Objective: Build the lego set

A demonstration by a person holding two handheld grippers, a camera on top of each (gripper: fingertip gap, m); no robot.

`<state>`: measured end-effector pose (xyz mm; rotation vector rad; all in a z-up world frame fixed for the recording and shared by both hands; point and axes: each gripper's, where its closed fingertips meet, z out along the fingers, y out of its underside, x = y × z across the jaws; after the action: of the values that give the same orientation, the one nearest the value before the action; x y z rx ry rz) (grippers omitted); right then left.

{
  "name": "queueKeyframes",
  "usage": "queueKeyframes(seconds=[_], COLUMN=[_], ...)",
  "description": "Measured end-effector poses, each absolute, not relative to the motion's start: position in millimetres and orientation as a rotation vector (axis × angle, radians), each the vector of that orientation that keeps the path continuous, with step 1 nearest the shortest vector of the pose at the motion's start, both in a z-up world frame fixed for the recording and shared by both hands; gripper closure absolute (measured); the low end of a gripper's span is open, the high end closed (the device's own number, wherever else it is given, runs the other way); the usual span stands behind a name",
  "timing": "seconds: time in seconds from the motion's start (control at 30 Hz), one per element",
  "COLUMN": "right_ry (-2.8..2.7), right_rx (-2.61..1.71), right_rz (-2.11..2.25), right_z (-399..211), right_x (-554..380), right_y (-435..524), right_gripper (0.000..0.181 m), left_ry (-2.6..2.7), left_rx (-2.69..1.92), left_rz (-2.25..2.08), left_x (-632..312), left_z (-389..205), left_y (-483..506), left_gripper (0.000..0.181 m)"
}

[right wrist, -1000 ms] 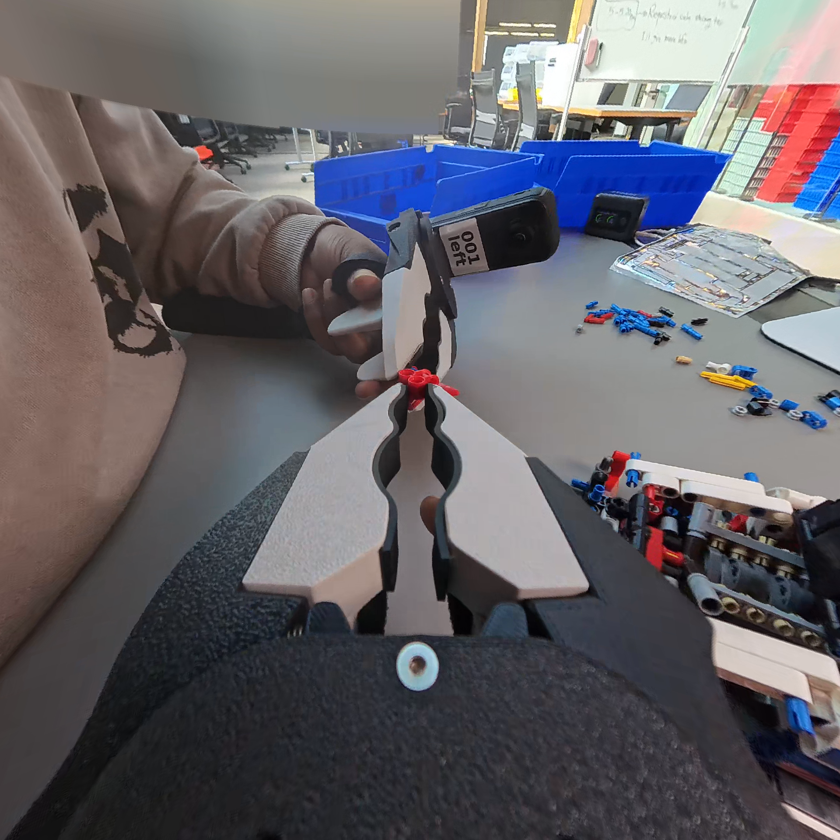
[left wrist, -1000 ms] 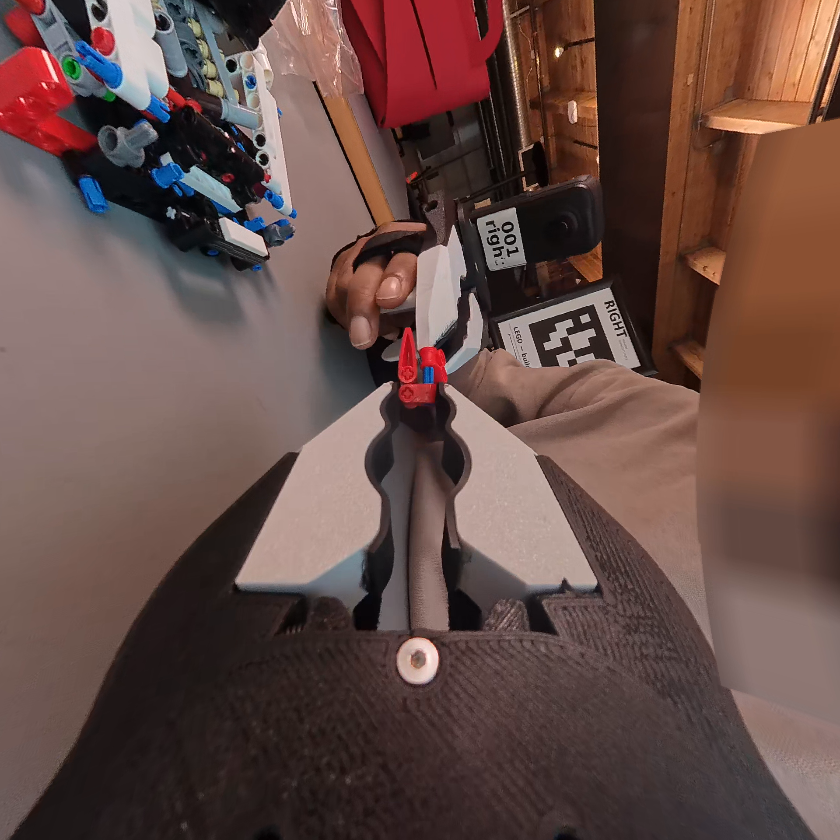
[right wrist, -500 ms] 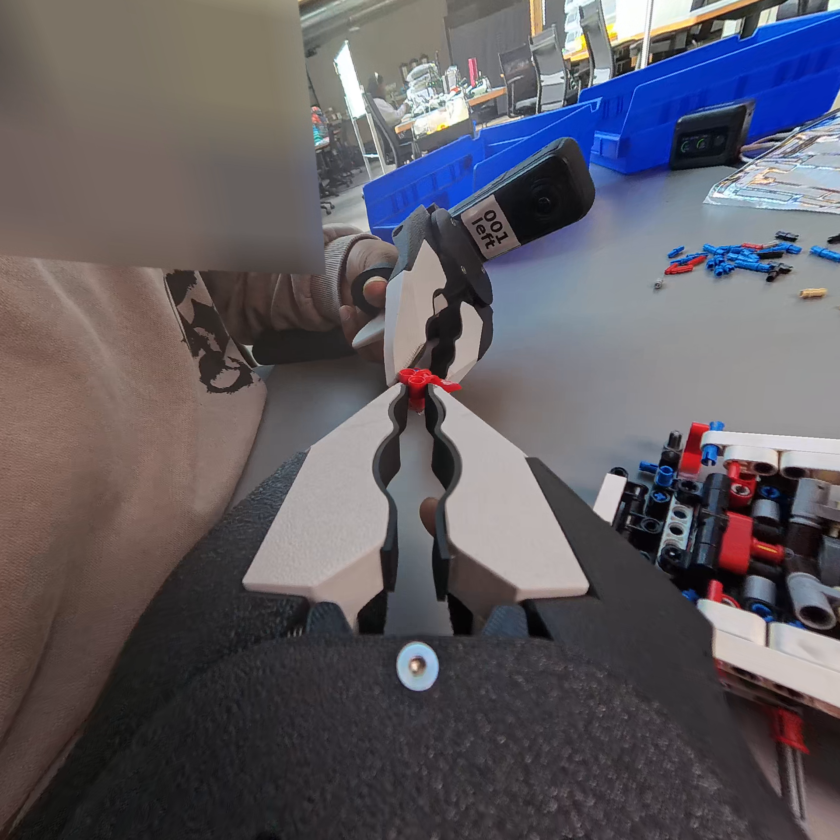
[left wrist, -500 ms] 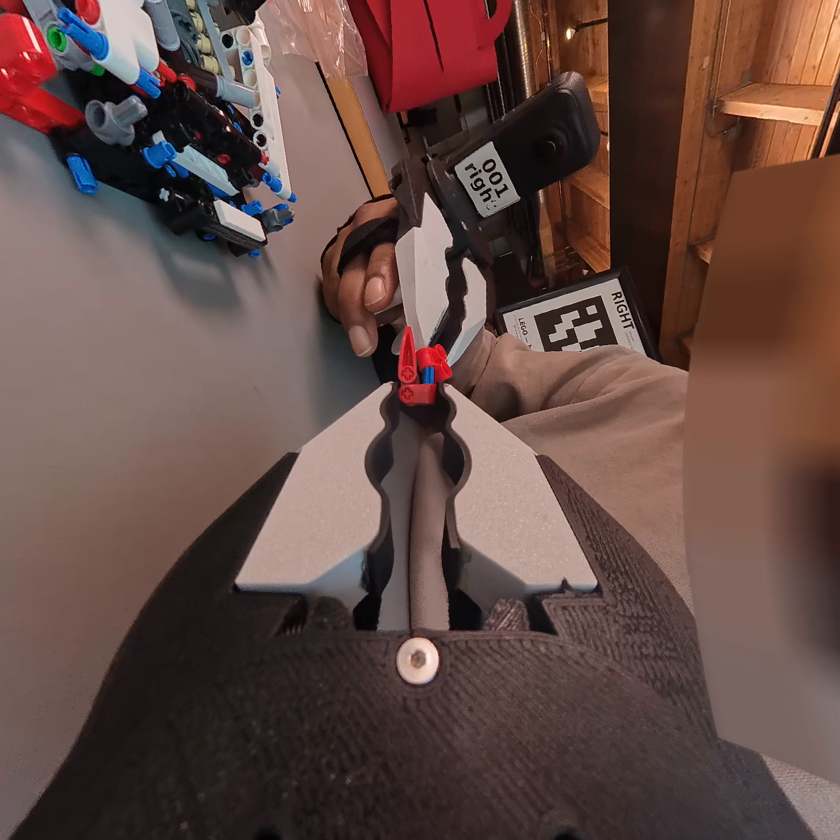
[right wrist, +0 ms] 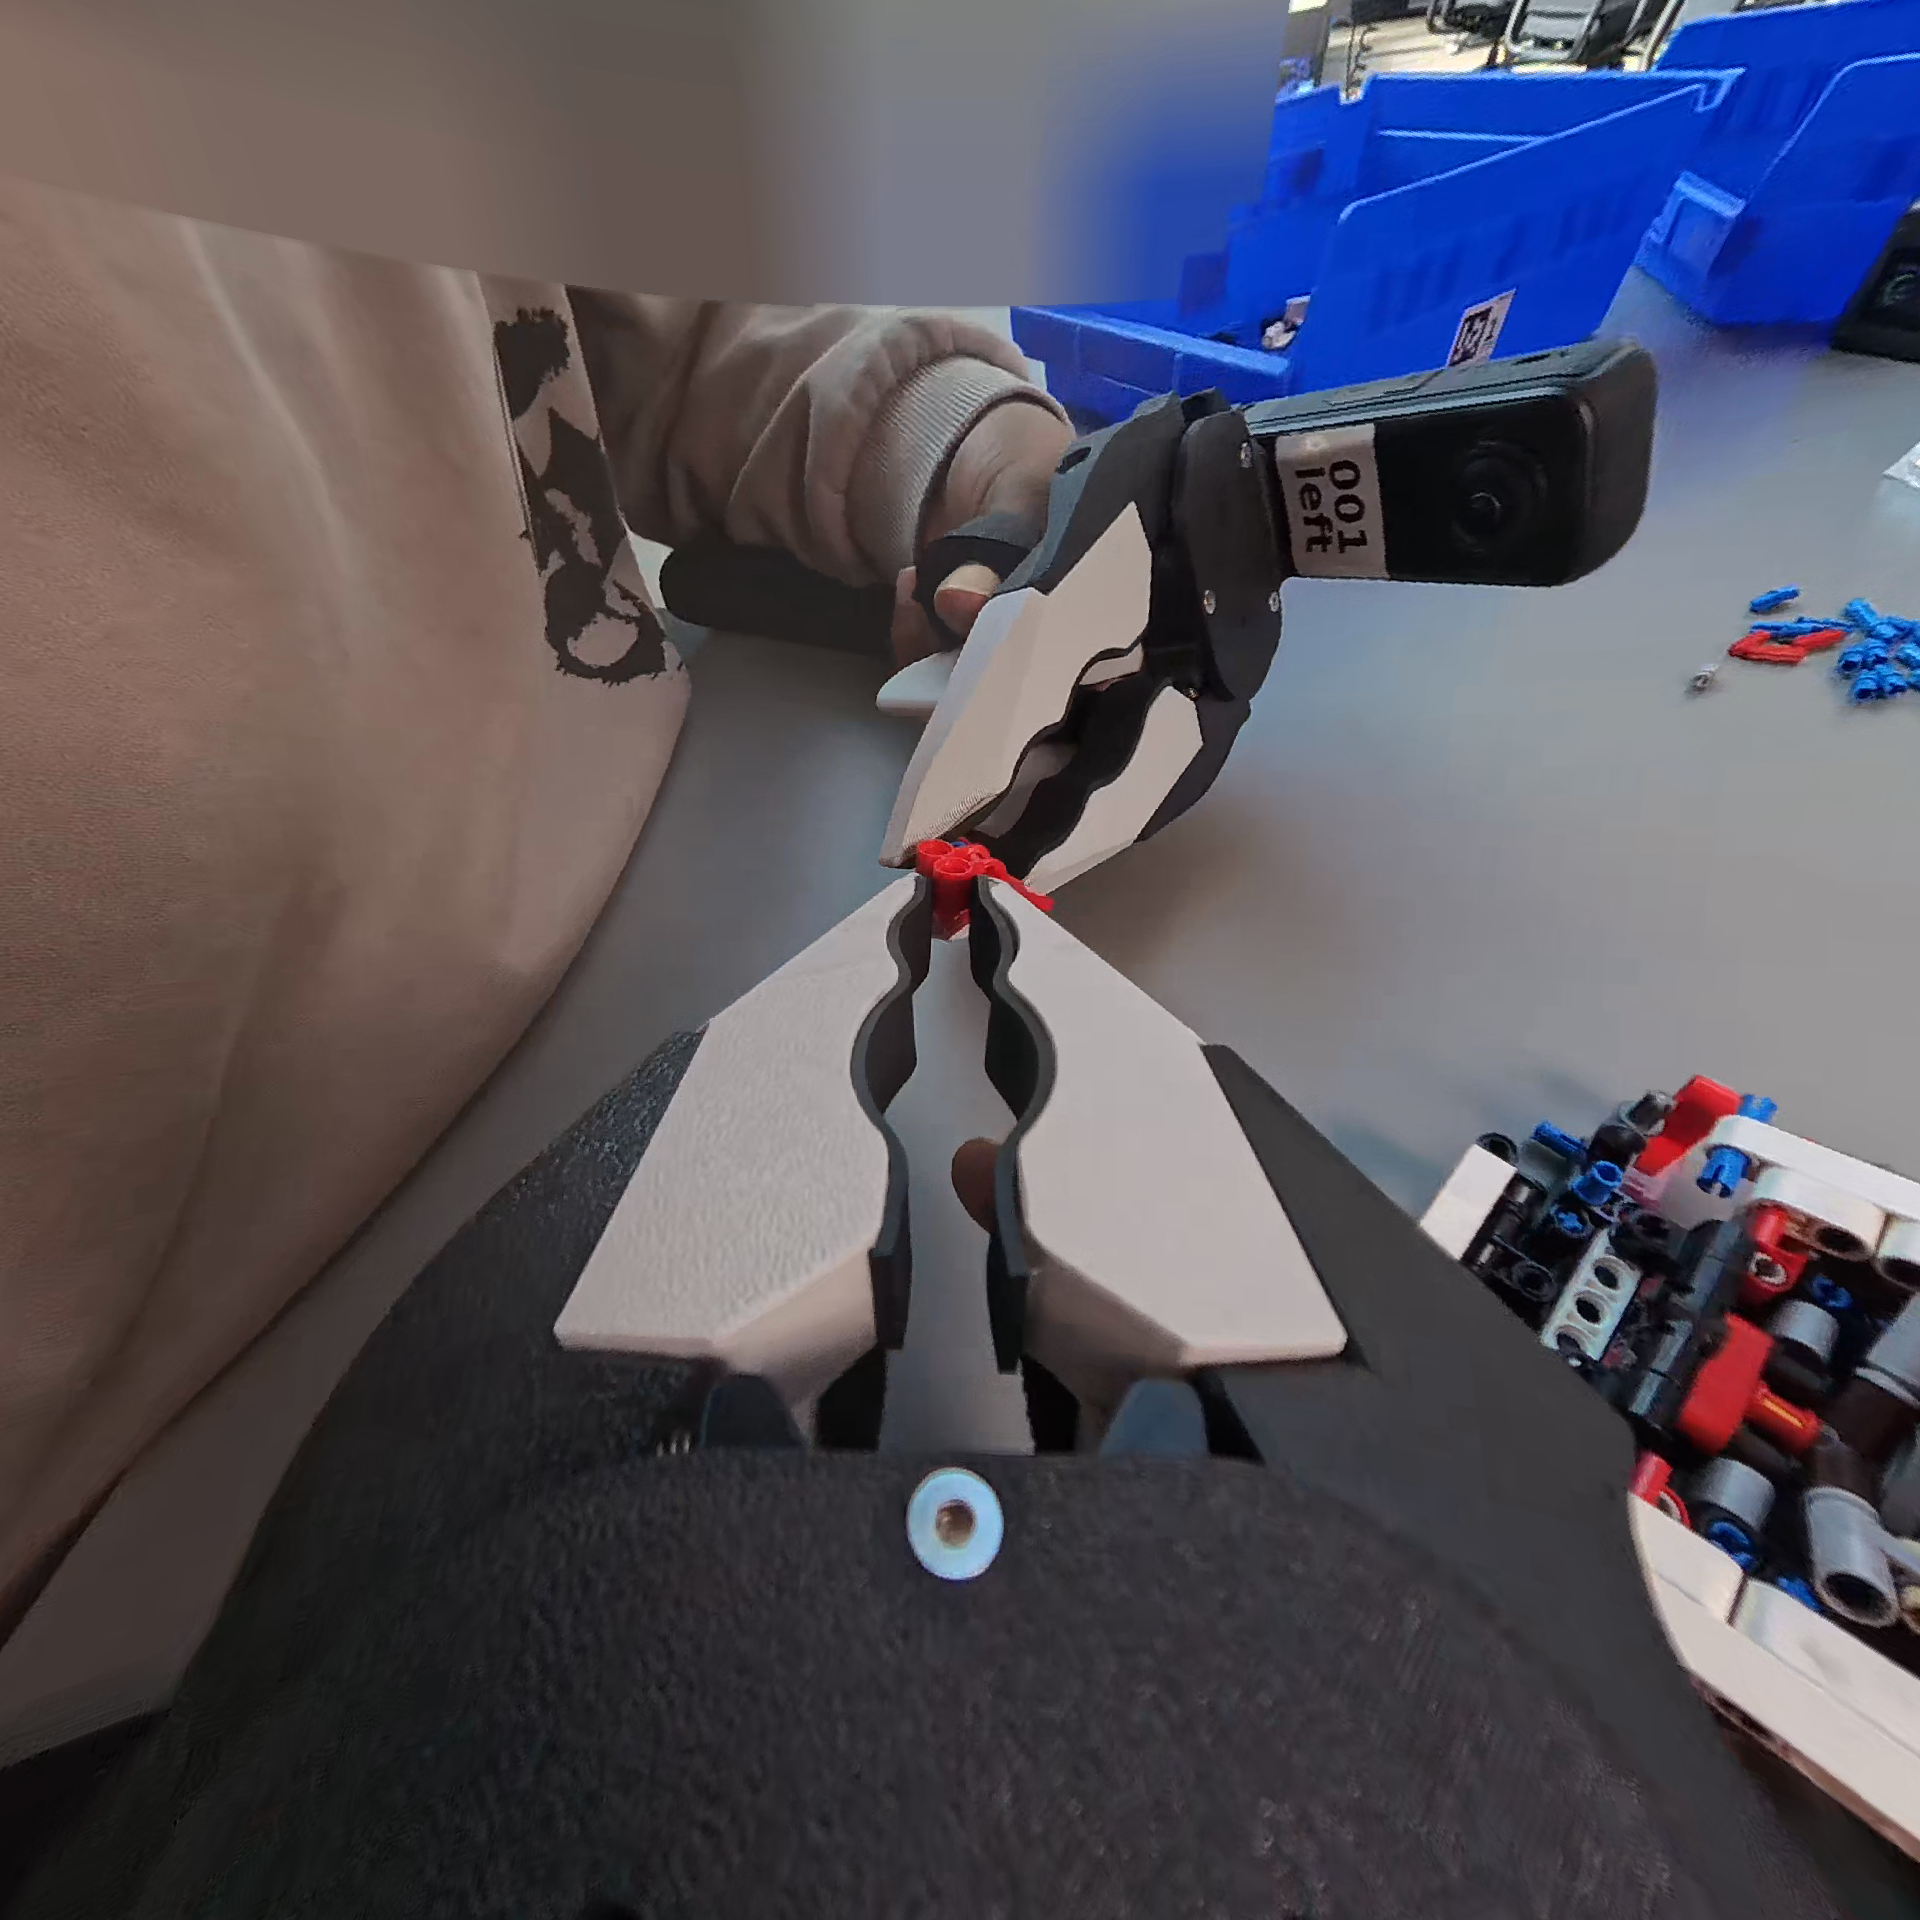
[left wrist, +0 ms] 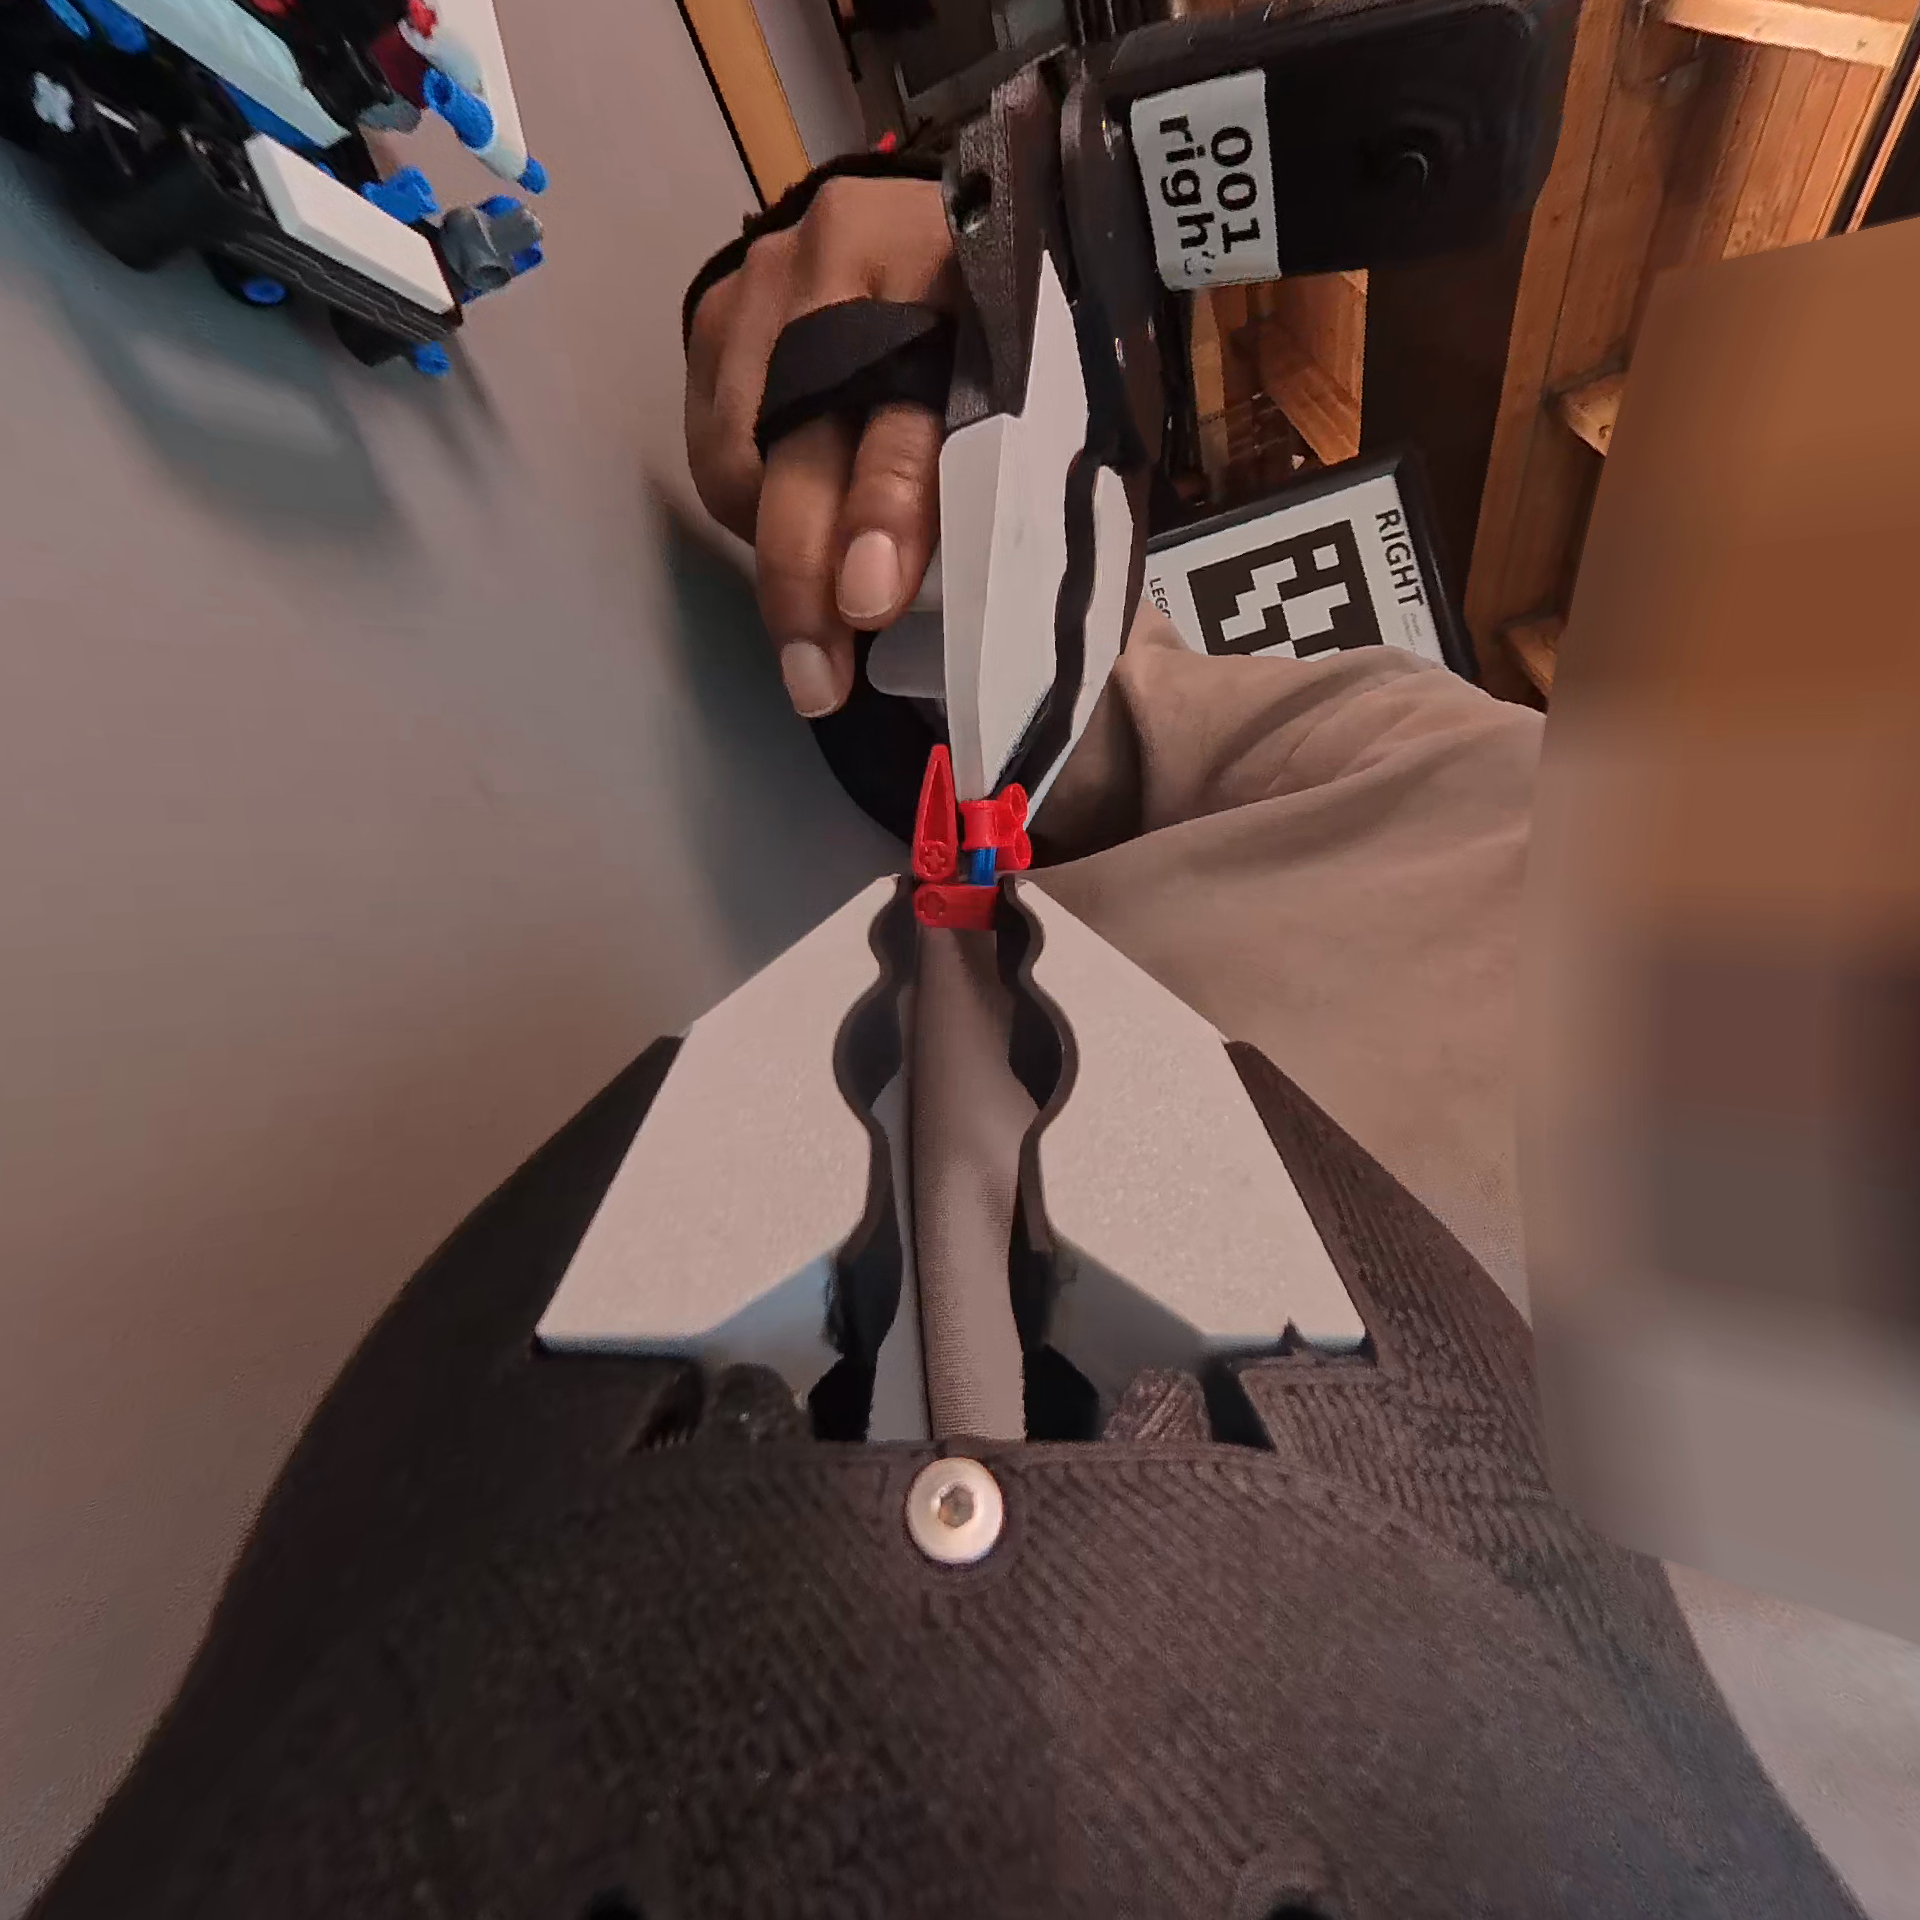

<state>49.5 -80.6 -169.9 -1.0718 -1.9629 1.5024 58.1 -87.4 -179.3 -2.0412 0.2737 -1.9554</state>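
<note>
Both grippers meet tip to tip above the grey table, each shut on the same small red lego piece. In the left wrist view my left gripper (left wrist: 958, 902) pinches the red piece (left wrist: 966, 842), which has a blue pin in its middle; the right gripper (left wrist: 1013, 774) grips its far end from above. In the right wrist view my right gripper (right wrist: 948, 896) clamps the red piece (right wrist: 951, 868), and the left gripper (right wrist: 971, 847) comes in from the upper right. The partly built lego model (right wrist: 1704, 1340) lies on the table at lower right, and shows at upper left in the left wrist view (left wrist: 249, 177).
Loose blue and red lego parts (right wrist: 1860, 644) lie scattered on the table at right. Blue bins (right wrist: 1455, 239) stand at the back. A person's beige sleeve and torso (right wrist: 260, 727) fill the left side. A black-and-white marker card (left wrist: 1299, 592) stands behind the right gripper. The grippers are tip to tip, or close to it.
Both grippers have stayed shut on the red piece while turning together. The right gripper now stands more upright and closer, and the model has slid toward the frame edges.
</note>
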Motion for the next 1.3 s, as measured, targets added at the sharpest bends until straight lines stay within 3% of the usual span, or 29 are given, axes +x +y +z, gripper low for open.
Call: queueKeyframes(seconds=[0.8, 0.97, 1.17, 1.3], right_ry=[-2.344, -2.118, -1.921, -1.868], right_rx=[-0.909, -1.004, -1.052, -1.057], right_rz=[1.411, 1.529, 1.691, 1.730], right_z=[-182.3, -176.0, -160.2, -155.0], right_x=[76.3, 65.2, 57.6, 55.3], right_y=[-118.1, -97.9, -82.6, -80.7], right_gripper=[0.177, 0.177, 0.177, 0.177], left_ry=[0.566, 0.521, 0.547, 0.548], left_rx=[-2.135, -2.051, -1.900, -1.876], left_rz=[-2.025, -1.882, -1.767, -1.729], left_x=[86.2, 74.9, 62.4, 60.1], left_z=[-190.5, -184.7, -162.8, -160.3], left_y=[-127.6, -105.5, -94.5, -91.2], left_gripper=[0.169, 0.168, 0.153, 0.158])
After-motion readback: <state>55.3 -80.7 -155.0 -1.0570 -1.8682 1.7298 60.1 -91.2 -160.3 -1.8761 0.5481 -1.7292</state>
